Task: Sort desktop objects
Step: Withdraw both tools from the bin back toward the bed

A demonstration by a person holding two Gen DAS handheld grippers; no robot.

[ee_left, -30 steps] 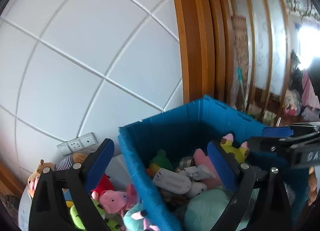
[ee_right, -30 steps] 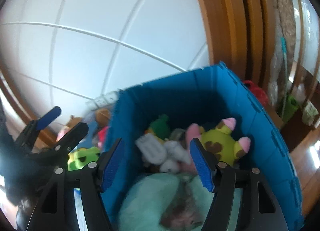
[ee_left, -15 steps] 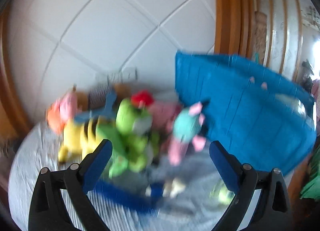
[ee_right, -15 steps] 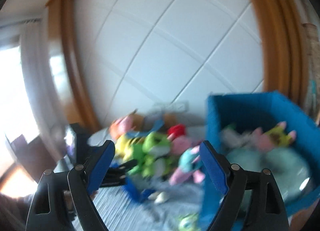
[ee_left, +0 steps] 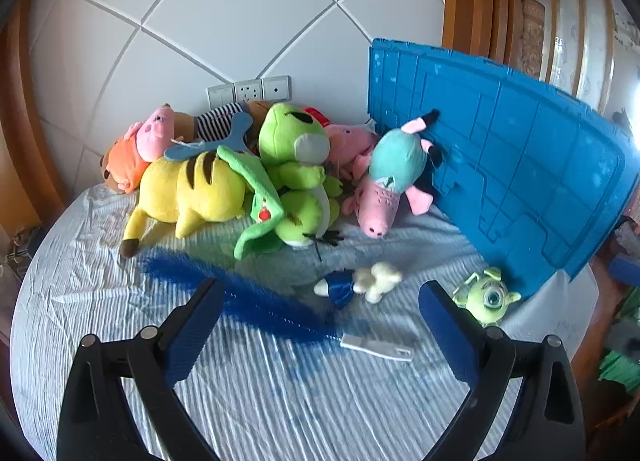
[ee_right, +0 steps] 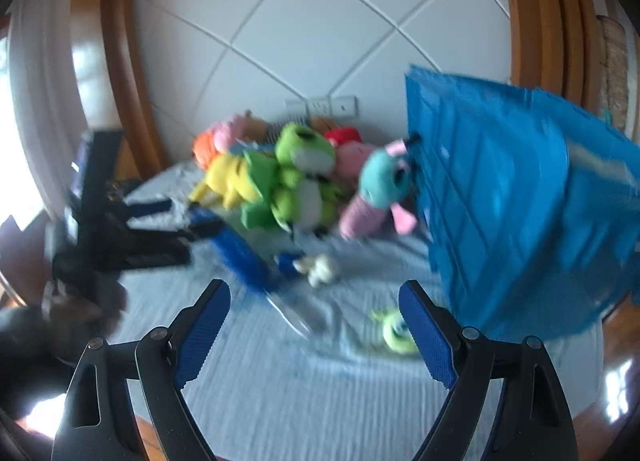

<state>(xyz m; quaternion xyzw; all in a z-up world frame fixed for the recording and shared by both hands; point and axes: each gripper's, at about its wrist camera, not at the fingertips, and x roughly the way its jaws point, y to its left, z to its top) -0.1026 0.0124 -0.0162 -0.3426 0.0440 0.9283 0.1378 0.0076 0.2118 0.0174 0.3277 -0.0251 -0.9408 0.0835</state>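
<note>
No readable text, label, brand, number or sign is showing in either view. The blue crate (ee_left: 500, 165) is showing only moulded ribs on its side, with no lettering that can be made out. The wall sockets (ee_left: 250, 91) are bearing no legible markings. The right wrist view is blurring too much for any fine print to be made out.

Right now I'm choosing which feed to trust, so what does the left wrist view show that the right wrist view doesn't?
Only the left wrist view shows the blue bristle brush sharply, down to its white handle.

Only the right wrist view shows the left gripper from outside, beside the toy pile.

Both show the green frog plush, the blue plastic crate and the small one-eyed green plush, with jaws open and empty.
</note>
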